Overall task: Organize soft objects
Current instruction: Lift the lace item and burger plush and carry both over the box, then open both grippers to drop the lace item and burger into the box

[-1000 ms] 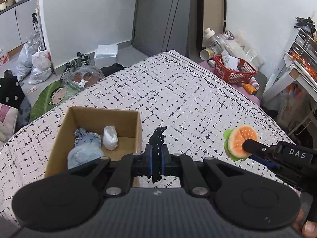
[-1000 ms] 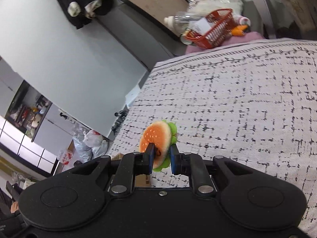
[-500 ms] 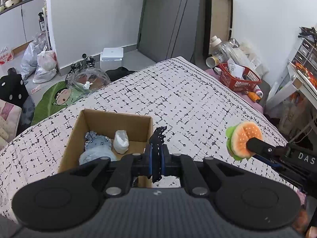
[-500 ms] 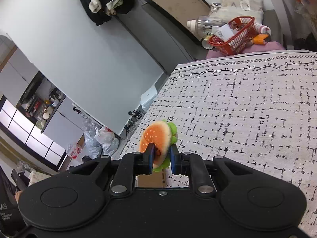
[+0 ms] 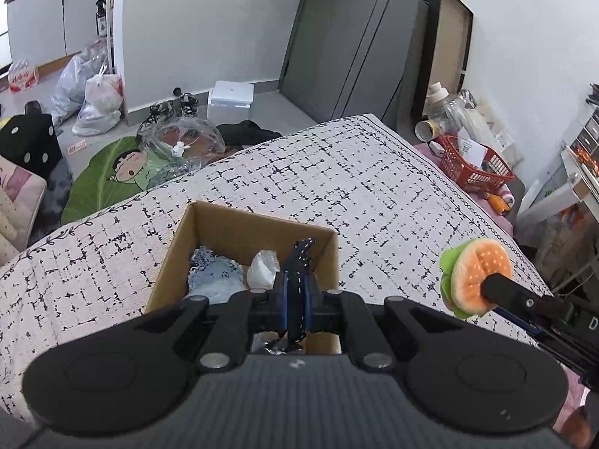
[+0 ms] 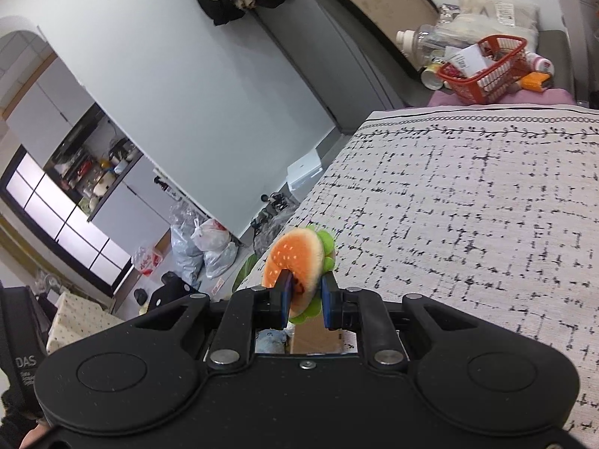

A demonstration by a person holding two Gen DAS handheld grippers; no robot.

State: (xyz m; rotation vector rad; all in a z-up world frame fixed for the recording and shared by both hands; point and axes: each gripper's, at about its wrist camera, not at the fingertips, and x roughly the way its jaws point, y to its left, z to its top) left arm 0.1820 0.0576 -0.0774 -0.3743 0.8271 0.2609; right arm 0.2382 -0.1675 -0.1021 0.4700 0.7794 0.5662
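Left gripper: jaws nearly together, clamped on a dark speckled soft toy that projects beyond the fingertips, above the open cardboard box. Right gripper: jaws narrowly apart, clamped on the plush burger, held above the bed cover, beside the box.

Plush burger, orange bun with pale flecks and green lettuce frill, pinched on edge between fingers, off bedspread, right of box

Dark blue speckled soft strip pinched upright above box opening

Open cardboard box on bedspread holds light blue plush and white soft lump side by side
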